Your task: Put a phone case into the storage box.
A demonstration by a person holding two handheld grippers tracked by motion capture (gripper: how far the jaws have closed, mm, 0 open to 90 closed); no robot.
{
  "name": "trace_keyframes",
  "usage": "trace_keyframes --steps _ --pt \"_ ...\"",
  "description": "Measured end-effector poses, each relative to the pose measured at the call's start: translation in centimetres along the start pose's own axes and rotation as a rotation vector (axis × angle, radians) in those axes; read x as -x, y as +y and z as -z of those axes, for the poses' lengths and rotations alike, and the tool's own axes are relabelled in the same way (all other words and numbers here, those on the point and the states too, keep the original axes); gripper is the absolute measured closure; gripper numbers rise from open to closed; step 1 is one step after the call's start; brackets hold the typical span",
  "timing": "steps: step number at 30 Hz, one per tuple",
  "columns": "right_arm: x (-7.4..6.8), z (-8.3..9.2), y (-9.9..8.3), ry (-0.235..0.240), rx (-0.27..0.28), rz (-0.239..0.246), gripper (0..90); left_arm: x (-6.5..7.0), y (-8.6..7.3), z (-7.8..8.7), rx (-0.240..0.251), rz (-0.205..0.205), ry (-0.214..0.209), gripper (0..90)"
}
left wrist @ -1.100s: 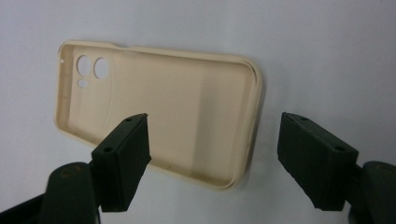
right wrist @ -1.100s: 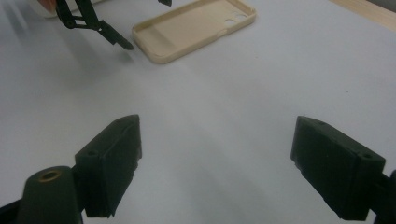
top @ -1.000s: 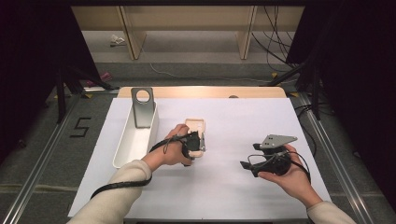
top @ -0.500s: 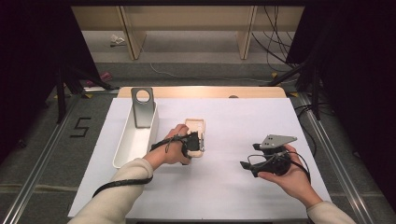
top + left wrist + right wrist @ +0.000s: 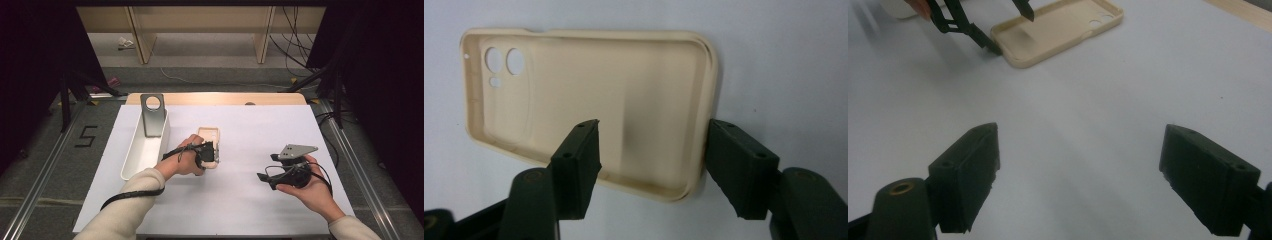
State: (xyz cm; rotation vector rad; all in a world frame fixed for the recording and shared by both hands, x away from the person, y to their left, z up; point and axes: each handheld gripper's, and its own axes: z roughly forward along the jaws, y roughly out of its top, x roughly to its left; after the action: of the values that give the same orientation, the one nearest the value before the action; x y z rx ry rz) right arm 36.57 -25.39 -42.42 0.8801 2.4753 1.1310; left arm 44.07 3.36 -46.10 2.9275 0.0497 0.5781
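Light, bendy phone case (image 5: pixel 589 100): left gripper (image 5: pixel 649 165) fingers half-open, just closing astride its 5 o'clock rim; right gripper (image 5: pixel 1080 175) wide, empty.

A lab or recording studio is showing here, not a home. A table (image 5: pixel 300 130) covered in a white sheet is sitting at the centre of the frame between metal floor rails (image 5: pixel 42 170), with a taped number five (image 5: pixel 86 136) lying on the grey floor at the left. Black curtains (image 5: pixel 35 60) are hanging down both sides, cables (image 5: pixel 295 40) are trailing at the upper right, and bare wooden shelving (image 5: pixel 200 25) is running across the top.
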Motion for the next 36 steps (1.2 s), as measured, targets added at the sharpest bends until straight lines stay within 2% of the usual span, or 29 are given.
trace_keyframes --steps 15,22,36 --pt "0.02 0.27 0.05 0.000 0.015 -0.006 17.2 -0.25 0.06 0.10 -0.010 -0.026 -0.082 57.4" --pt "0.03 0.32 0.06 0.001 0.018 -0.007 17.2 -0.40 0.08 0.04 -0.009 -0.015 -0.115 62.6" --pt "0.08 0.29 0.03 0.000 0.018 -0.007 17.2 -0.30 0.20 0.08 -0.022 -0.036 -0.156 77.1"
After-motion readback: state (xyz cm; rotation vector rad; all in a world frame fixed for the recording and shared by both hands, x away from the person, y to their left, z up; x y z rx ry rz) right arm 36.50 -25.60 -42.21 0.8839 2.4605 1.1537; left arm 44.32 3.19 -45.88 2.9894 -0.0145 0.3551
